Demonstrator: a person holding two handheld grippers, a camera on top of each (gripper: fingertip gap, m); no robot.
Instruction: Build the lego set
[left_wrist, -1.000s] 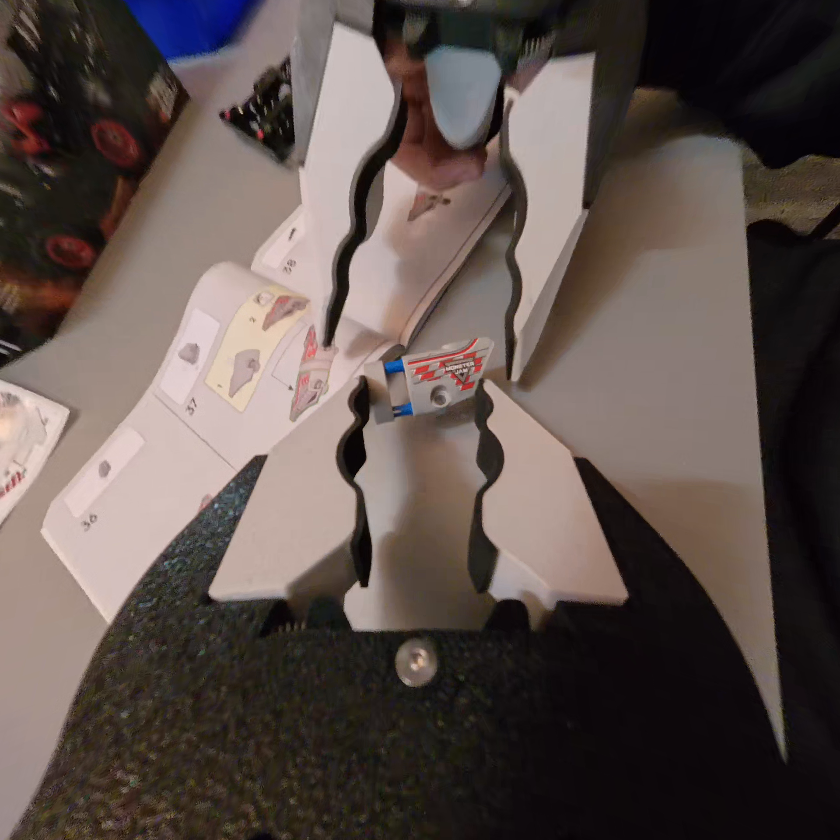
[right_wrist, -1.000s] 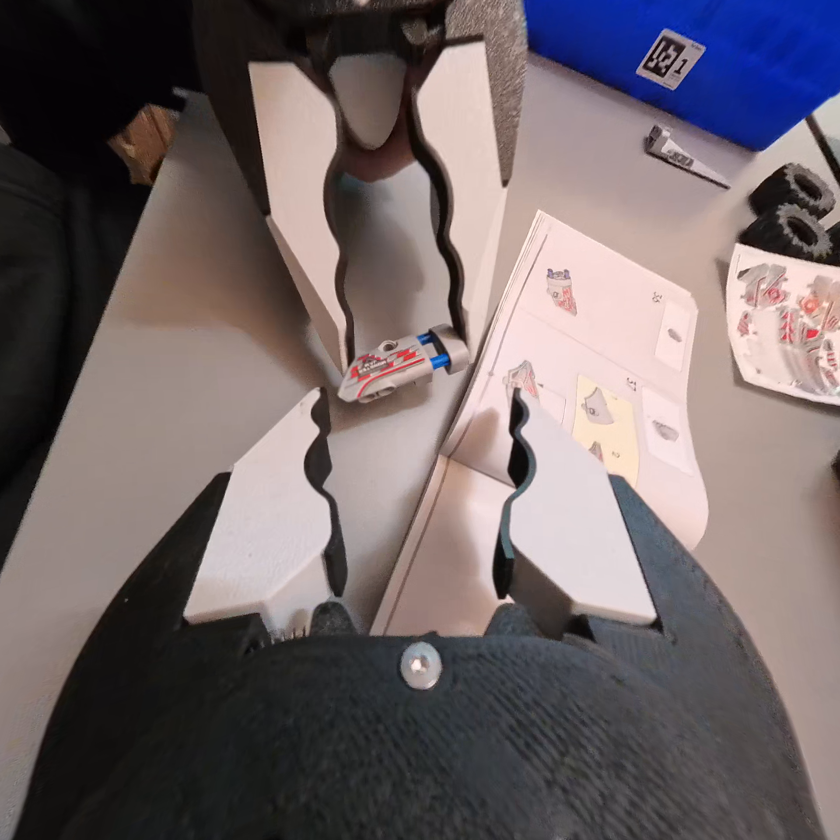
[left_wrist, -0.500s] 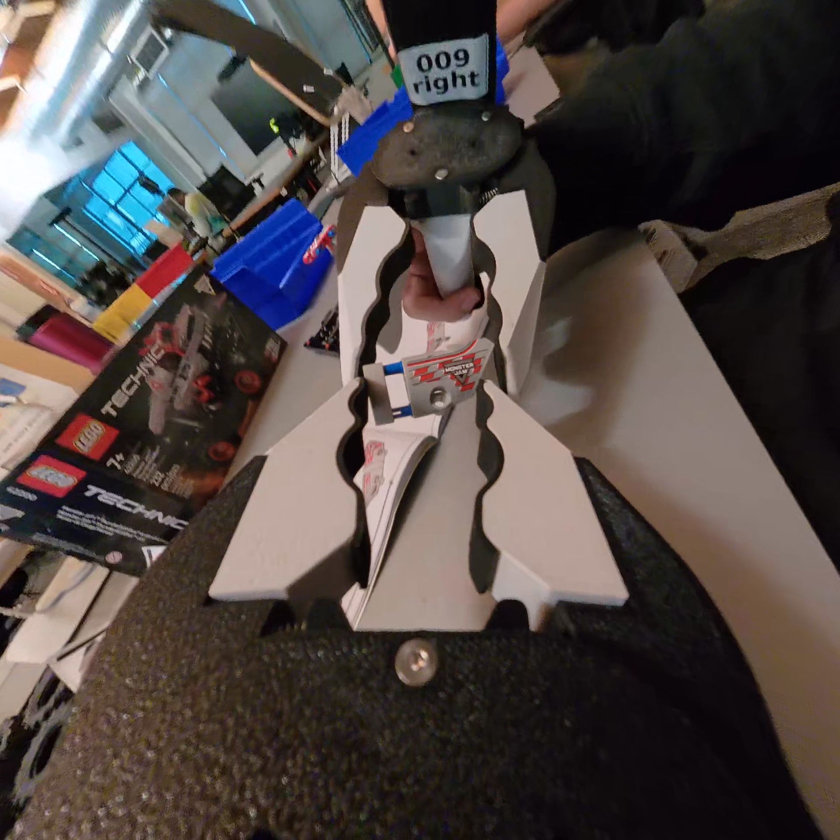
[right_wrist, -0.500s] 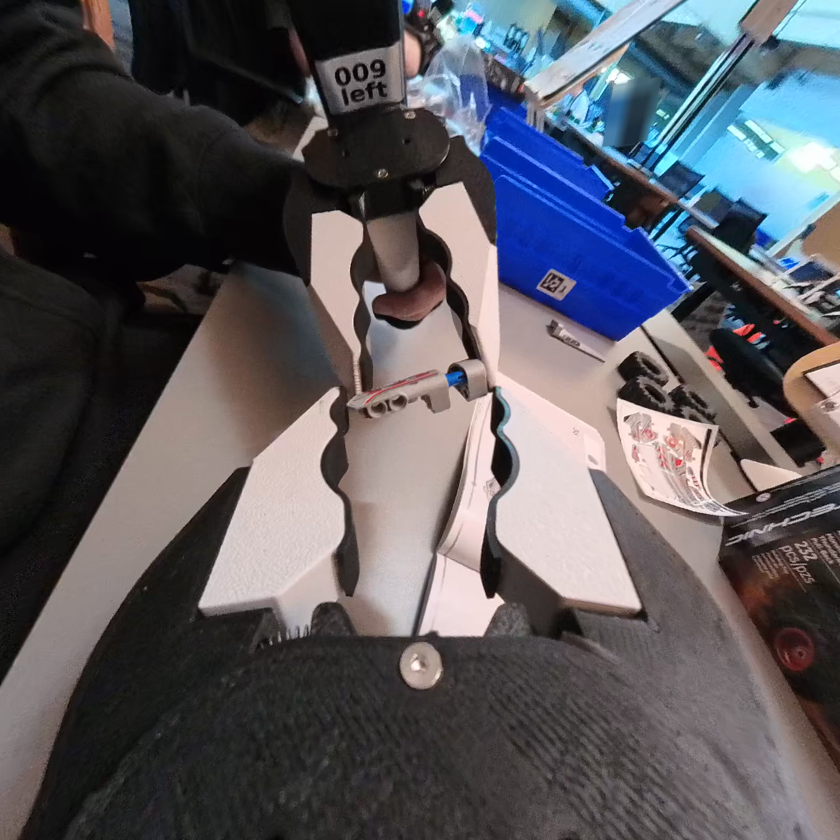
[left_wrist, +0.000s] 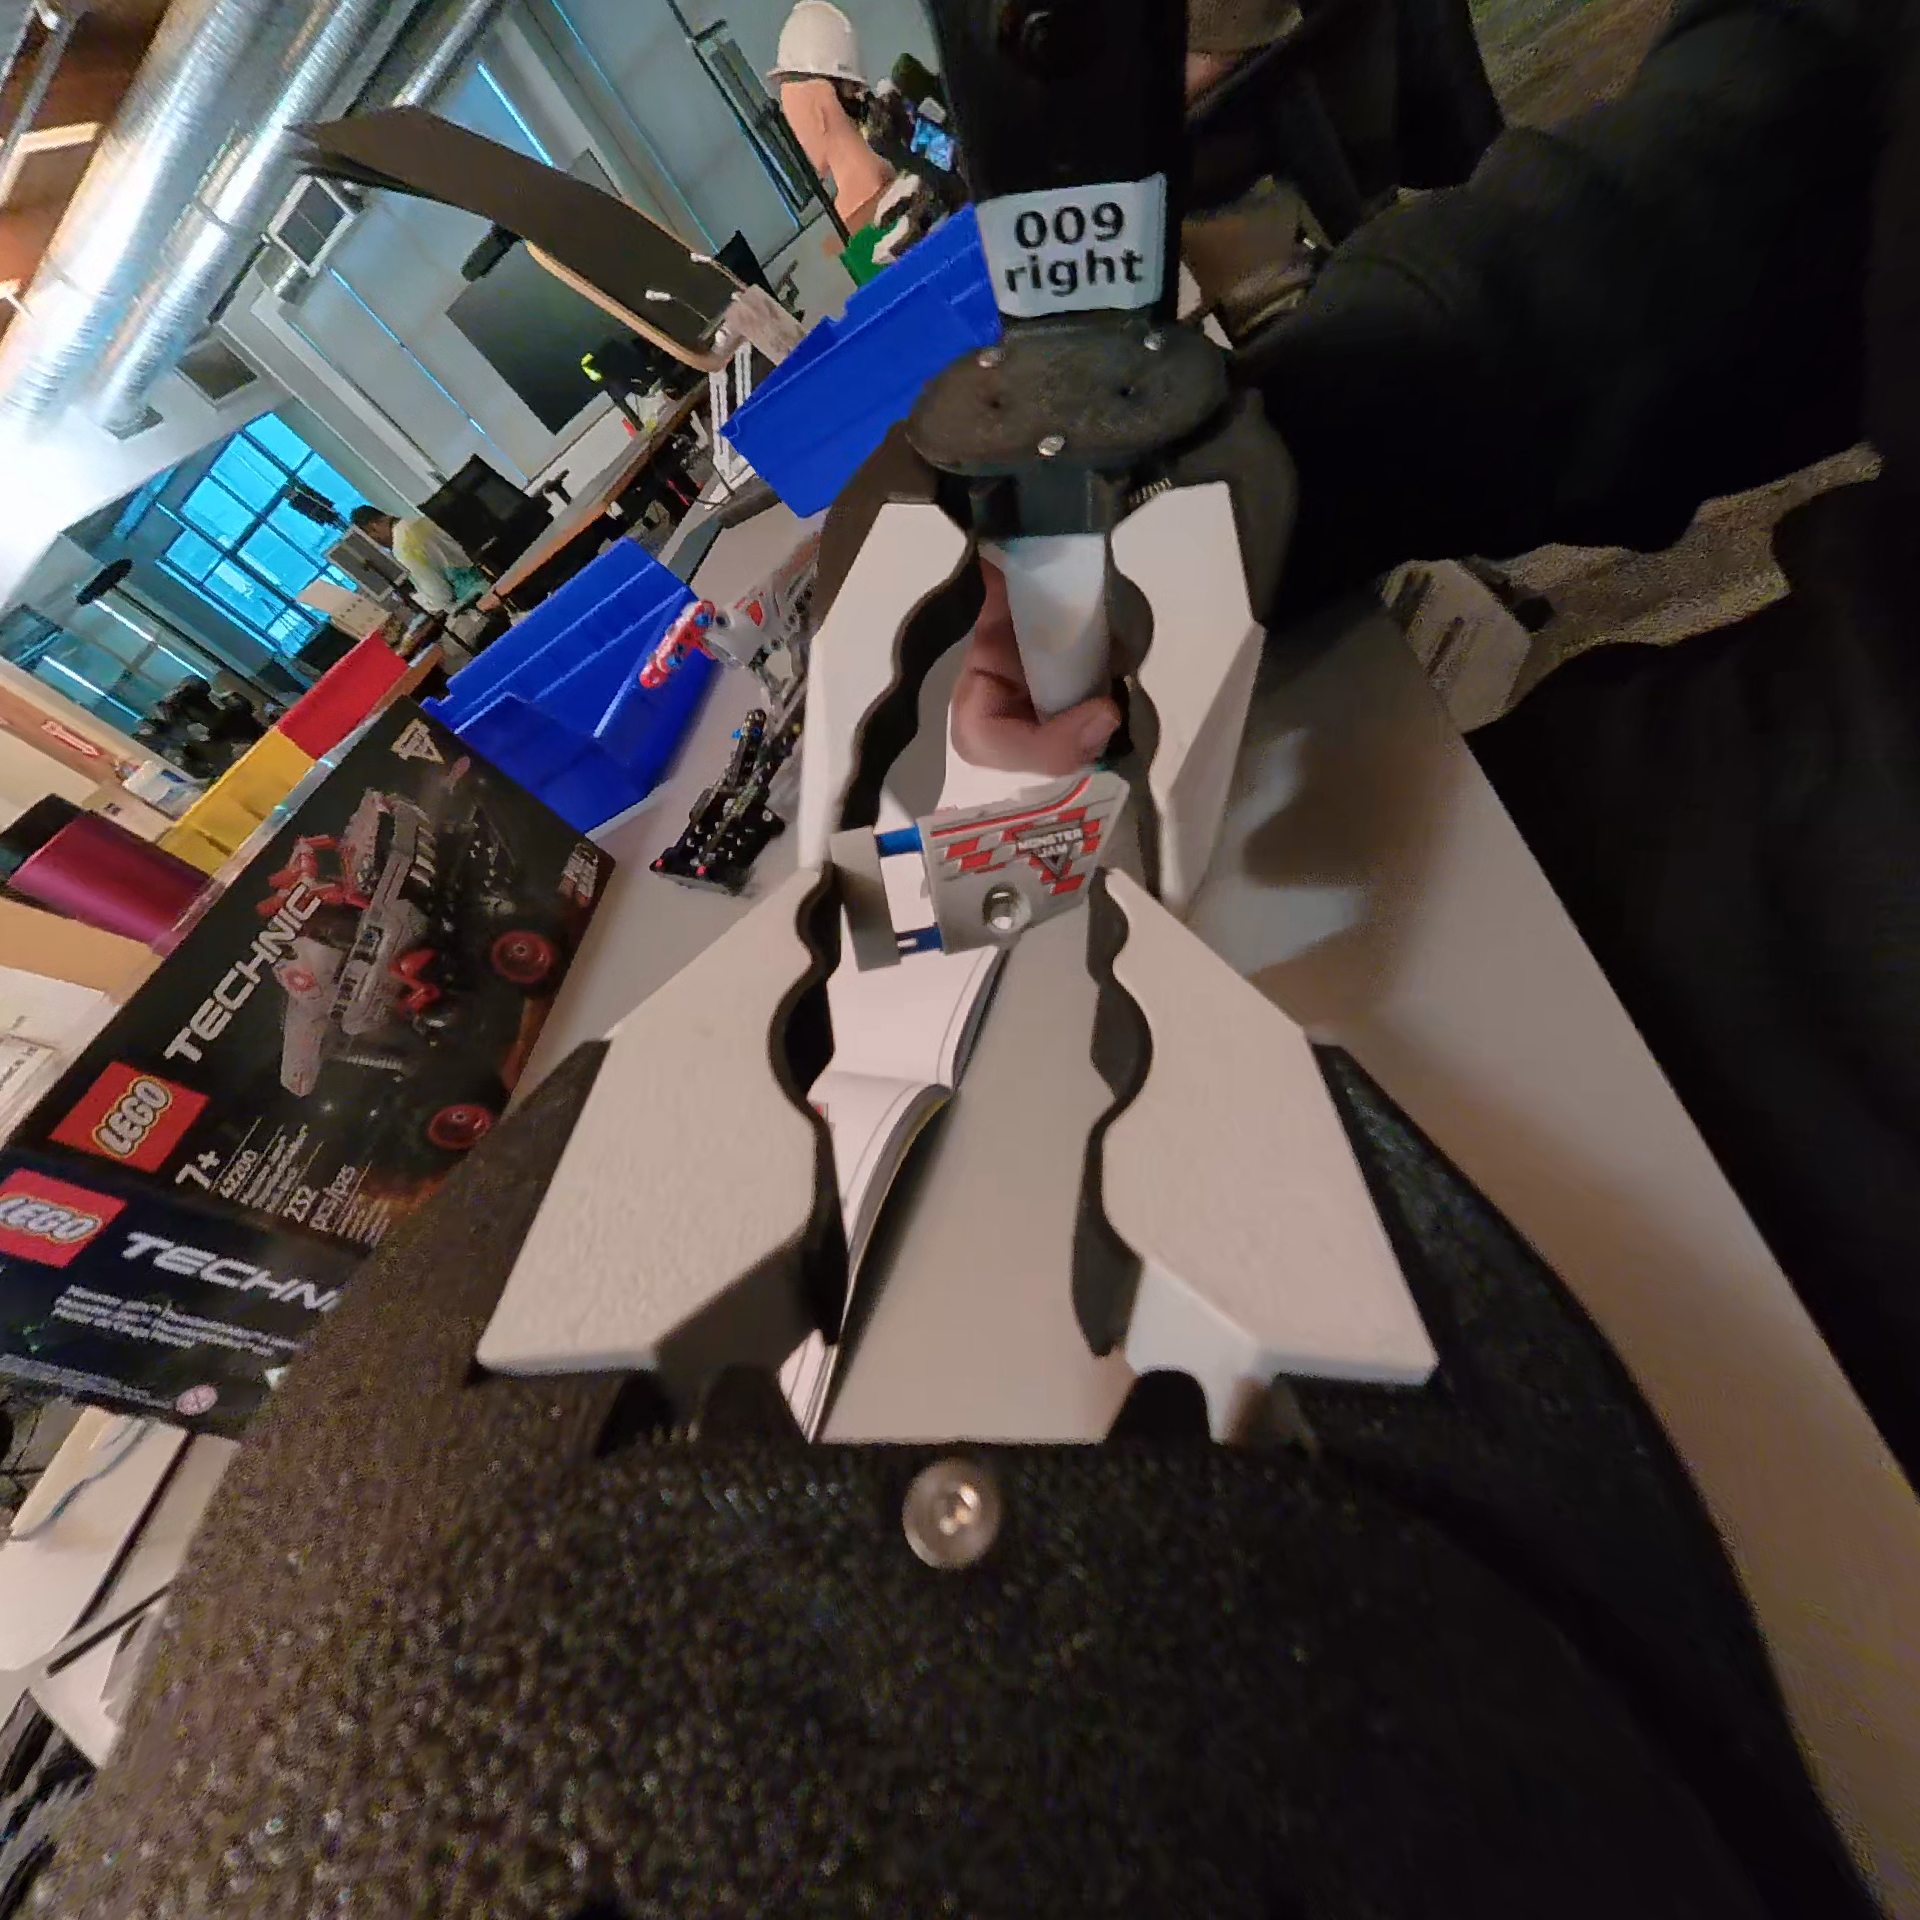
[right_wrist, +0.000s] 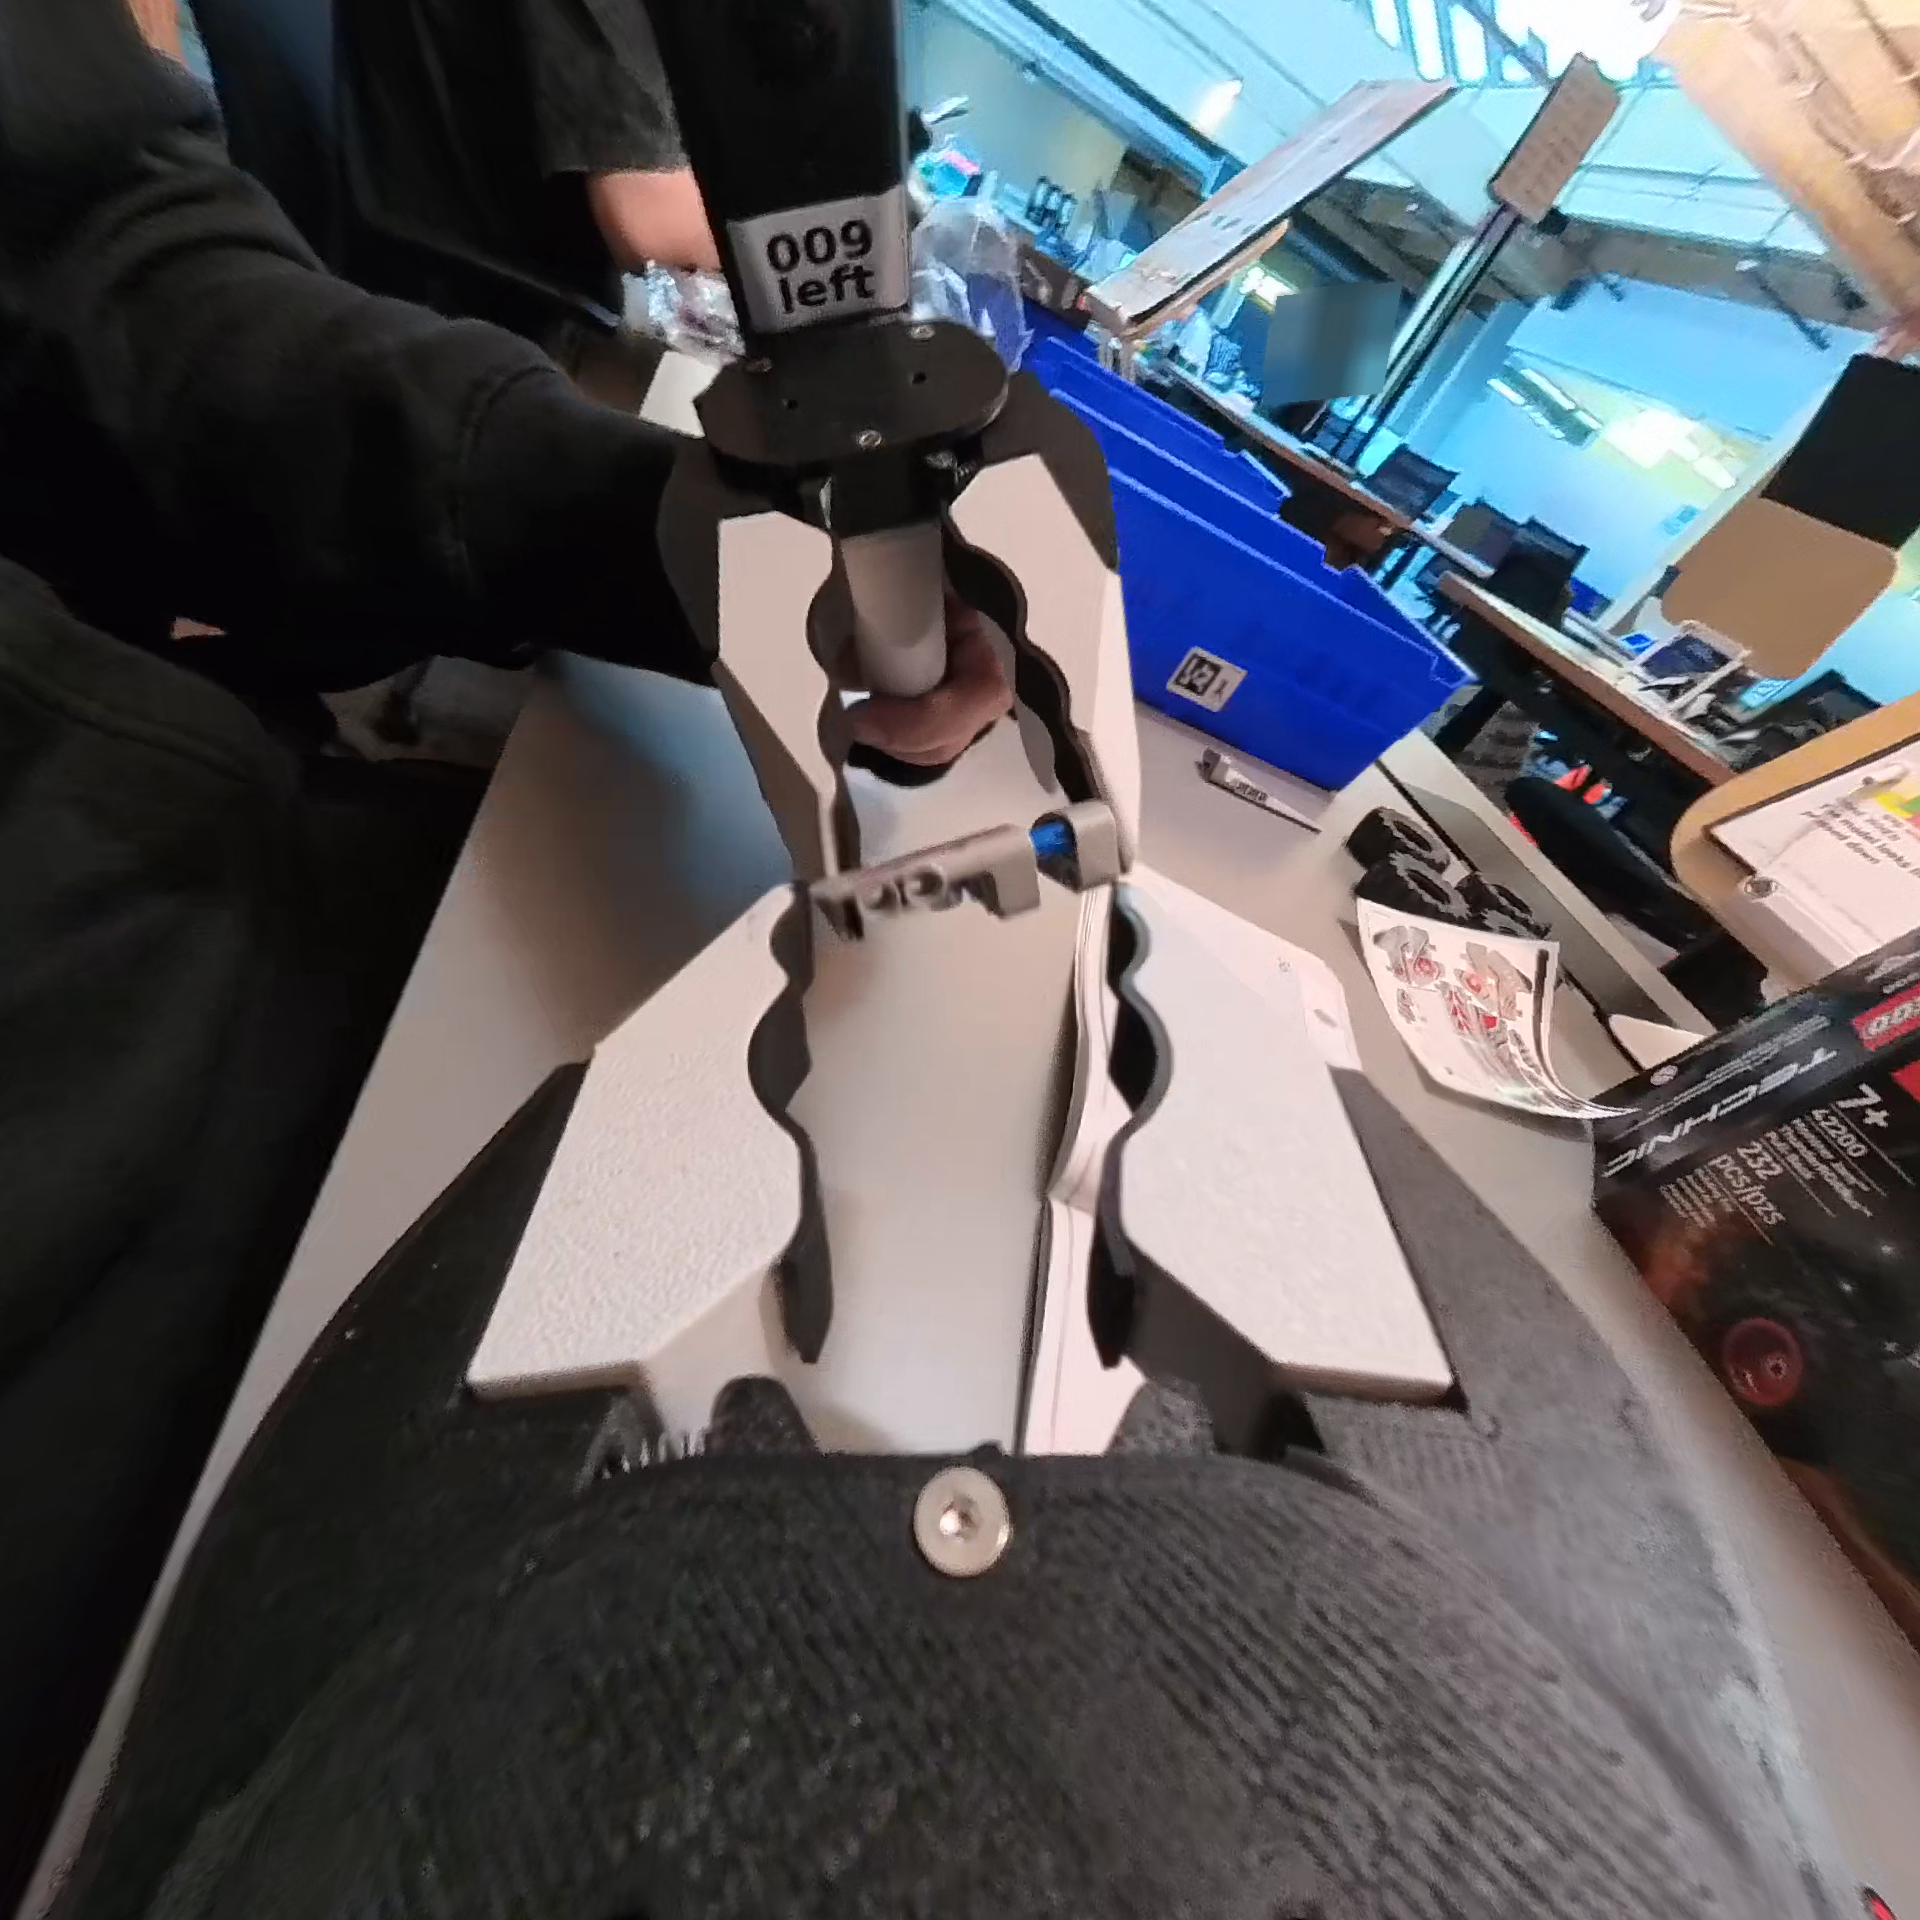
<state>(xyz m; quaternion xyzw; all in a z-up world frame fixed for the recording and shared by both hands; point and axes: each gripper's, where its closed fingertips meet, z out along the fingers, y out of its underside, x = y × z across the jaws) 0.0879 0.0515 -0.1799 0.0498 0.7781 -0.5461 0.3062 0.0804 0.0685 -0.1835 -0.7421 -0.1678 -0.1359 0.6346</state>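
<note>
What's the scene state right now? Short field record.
held part: grey lego piece, blue pins, red-striped sticker, off the table
left hand-held gripper: shut on it
right hand-held gripper: appears shut on it too, tip to tip with left
below: open instruction booklet on white table
nearby: set box, sticker sheet, black tyres

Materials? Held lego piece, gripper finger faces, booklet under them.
Lego piece: moulded plastic, grey with blue pins, looks smooth; printed sticker on one face. Left gripper fingers: matte, grainy white faces, probably printed plastic; dark wavy liners, possibly rubber. Booklet: paper, thin stacked page edges.
</note>
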